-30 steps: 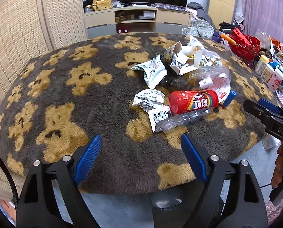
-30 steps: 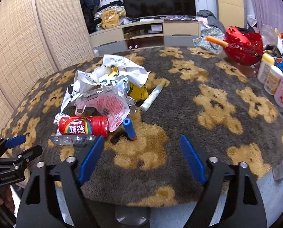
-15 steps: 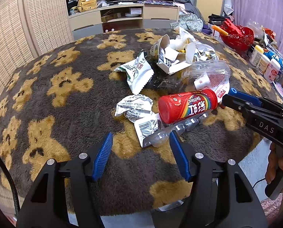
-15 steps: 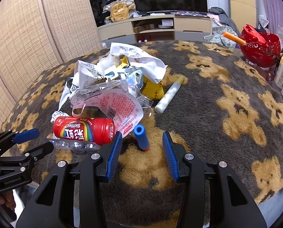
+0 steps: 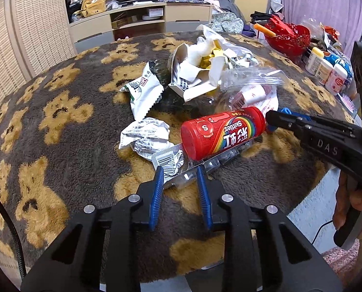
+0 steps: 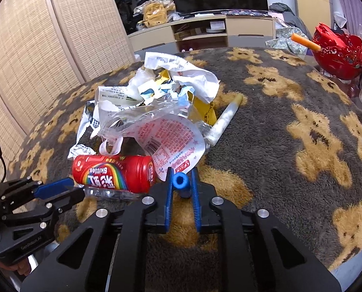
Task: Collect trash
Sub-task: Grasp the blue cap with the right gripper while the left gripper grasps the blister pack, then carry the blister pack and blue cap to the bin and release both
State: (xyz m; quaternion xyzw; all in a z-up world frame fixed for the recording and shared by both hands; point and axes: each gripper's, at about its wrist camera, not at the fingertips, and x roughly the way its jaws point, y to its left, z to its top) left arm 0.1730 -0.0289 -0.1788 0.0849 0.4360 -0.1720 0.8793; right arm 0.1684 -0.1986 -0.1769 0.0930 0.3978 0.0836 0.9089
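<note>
Both grippers have advanced to the near edge of the trash pile and narrowed their jaws over the last second; a second ago each stood wide open and short of the pile.

**Right gripper** (image 6: pixel 182 182): the blue pads now bracket the small blue foam tube (image 6: pixel 181 182), which lies on the bear-print plush table cover (image 6: pixel 290 150). The pads stand just beside the tube on both sides; firm contact cannot be confirmed, so treat the grip as closing, not yet secured.

**Left gripper** (image 5: pixel 178 177): jaws partly closed around the near end of the clear plastic blister tray (image 5: pixel 205 164) and the barcoded foil wrapper (image 5: pixel 167 159). A visible gap remains between the pads — nothing is clamped.

**Trash location:** the red Skittles canister (image 5: pixel 223 132) lies on its side on top of the blister tray, between the two grippers. Behind it sit the crumpled white wrapper (image 5: pixel 145 135), the green-and-white snack pouch (image 5: pixel 143 92), the printed clear plastic bag (image 6: pixel 171 138) and the torn paper box (image 5: pixel 195 73).

**Task implication:** collection is at its first pickup; no item has left the table. Judgement — lifting the tray is likely to roll the canister off; close fully and raise slowly.
</note>
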